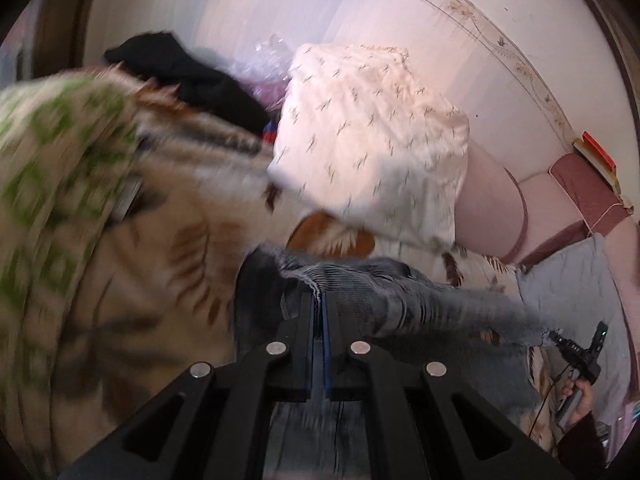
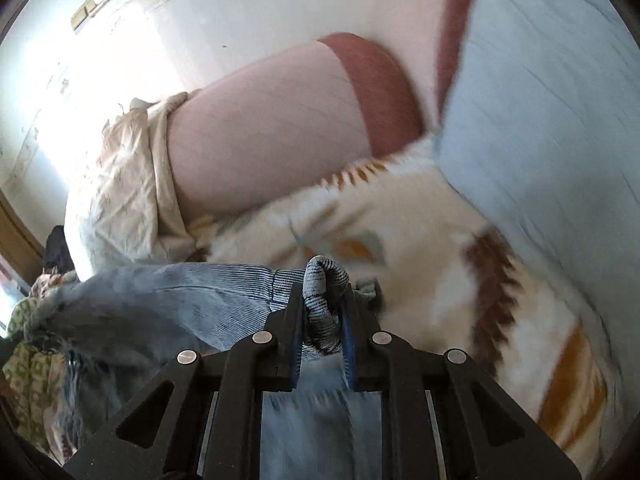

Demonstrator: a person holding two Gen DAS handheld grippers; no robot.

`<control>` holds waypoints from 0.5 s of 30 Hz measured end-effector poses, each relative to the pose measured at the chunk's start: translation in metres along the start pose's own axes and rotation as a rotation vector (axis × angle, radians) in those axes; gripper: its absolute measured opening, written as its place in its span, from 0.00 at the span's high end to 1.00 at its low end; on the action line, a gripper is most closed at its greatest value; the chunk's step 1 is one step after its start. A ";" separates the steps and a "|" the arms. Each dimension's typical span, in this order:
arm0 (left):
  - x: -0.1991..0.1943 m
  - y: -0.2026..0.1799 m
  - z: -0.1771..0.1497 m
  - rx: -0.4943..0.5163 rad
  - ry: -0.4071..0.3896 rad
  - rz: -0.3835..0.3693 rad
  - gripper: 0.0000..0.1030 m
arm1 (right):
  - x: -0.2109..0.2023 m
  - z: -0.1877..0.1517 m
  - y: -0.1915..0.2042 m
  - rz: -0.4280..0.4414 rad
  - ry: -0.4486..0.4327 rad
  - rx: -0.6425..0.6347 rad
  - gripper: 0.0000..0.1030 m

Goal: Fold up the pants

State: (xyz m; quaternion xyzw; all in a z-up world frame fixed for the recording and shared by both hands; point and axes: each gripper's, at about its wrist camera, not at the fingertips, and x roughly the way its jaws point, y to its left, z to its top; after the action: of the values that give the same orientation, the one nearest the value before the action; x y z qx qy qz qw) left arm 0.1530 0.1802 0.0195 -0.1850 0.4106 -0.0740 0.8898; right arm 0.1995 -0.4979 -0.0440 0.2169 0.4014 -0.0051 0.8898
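The blue ribbed pants point(image 1: 384, 284) hang stretched between the two tools: the left gripper point(image 1: 319, 300) is clamped tight on a thin edge of the cloth, and the right gripper point(image 2: 323, 300) is clenched around a bunched roll of it. Beneath and ahead of both lies a cream blanket point(image 2: 420, 240) with brown and orange marks. Beyond the left gripper sits a white patterned pillow point(image 1: 372, 136), beyond the right a pink bolster point(image 2: 272, 132) against the pale wall point(image 2: 240, 12), with a light blue quilt point(image 2: 540, 120) to its right.

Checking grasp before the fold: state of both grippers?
Left gripper: shut on the pants.
Right gripper: shut on a bunched pants edge.
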 end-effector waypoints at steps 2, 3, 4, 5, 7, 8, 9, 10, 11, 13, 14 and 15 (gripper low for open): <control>-0.010 0.011 -0.026 -0.028 0.017 -0.012 0.95 | -0.008 -0.017 -0.011 0.013 0.009 0.032 0.86; -0.011 0.014 -0.036 -0.034 0.031 -0.008 0.95 | -0.014 -0.031 -0.019 0.018 0.020 0.044 0.86; -0.012 0.018 -0.047 -0.040 0.045 -0.003 0.95 | -0.018 -0.039 -0.023 0.022 0.030 0.049 0.86; -0.014 0.021 -0.058 -0.047 0.052 -0.004 0.95 | -0.020 -0.051 -0.027 0.023 0.047 0.054 0.86; -0.017 0.026 -0.081 -0.052 0.069 0.002 0.95 | -0.026 -0.071 -0.034 0.022 0.072 0.058 0.86; -0.018 0.028 -0.090 -0.054 0.075 0.008 0.95 | -0.029 -0.077 -0.038 0.022 0.075 0.058 0.86; -0.019 0.029 -0.099 -0.061 0.077 0.006 0.95 | -0.031 -0.083 -0.040 0.021 0.080 0.063 0.86; -0.020 0.031 -0.106 -0.067 0.079 0.004 0.95 | -0.034 -0.089 -0.043 0.027 0.081 0.077 0.86; -0.022 0.033 -0.111 -0.072 0.079 0.004 0.95 | -0.036 -0.093 -0.046 0.032 0.080 0.089 0.86; -0.026 0.038 -0.117 -0.095 0.073 -0.008 0.95 | -0.040 -0.099 -0.049 0.041 0.075 0.111 0.86; -0.027 0.040 -0.118 -0.104 0.069 -0.012 0.95 | -0.042 -0.101 -0.049 0.042 0.074 0.114 0.86; -0.030 0.041 -0.118 -0.112 0.065 -0.017 0.95 | -0.043 -0.103 -0.050 0.043 0.073 0.117 0.86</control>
State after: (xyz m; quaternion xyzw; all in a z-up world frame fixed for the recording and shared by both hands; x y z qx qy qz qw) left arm 0.0432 0.1943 -0.0460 -0.2355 0.4410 -0.0645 0.8637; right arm 0.0878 -0.5097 -0.0921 0.2771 0.4281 -0.0013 0.8602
